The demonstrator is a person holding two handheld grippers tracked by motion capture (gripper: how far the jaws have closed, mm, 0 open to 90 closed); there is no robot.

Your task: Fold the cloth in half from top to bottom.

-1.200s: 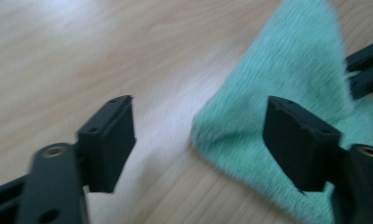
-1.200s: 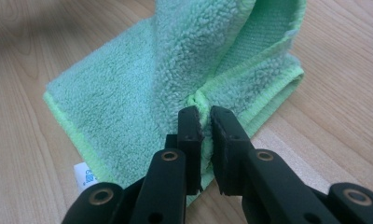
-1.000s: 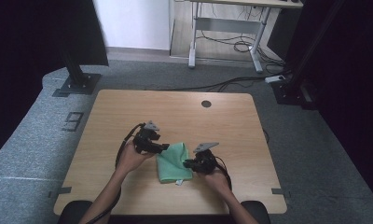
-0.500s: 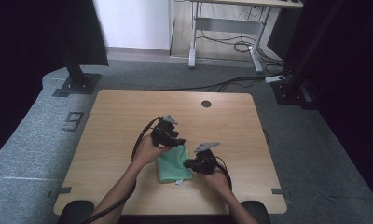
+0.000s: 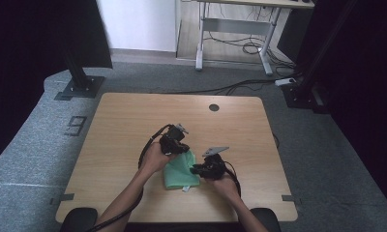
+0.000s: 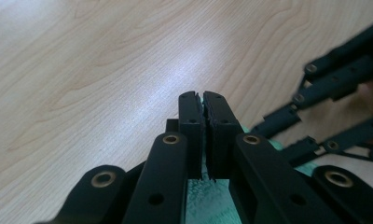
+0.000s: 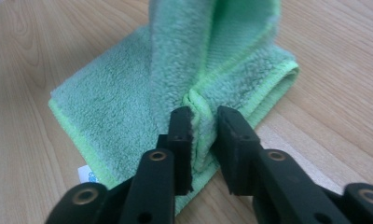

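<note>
While both grippers' fingers pinch the green cloth [image 5: 181,170], bare table [image 5: 133,121] surrounds it, unobstructed.

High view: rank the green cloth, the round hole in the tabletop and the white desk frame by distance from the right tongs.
1. Green cloth: at the right tongs, just left.
2. Round hole: far table edge.
3. White desk frame: on the floor beyond the table.

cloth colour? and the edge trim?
Mint-green cloth, brighter lime-green stitched trim along its edge; clearest in the right gripper view.
</note>
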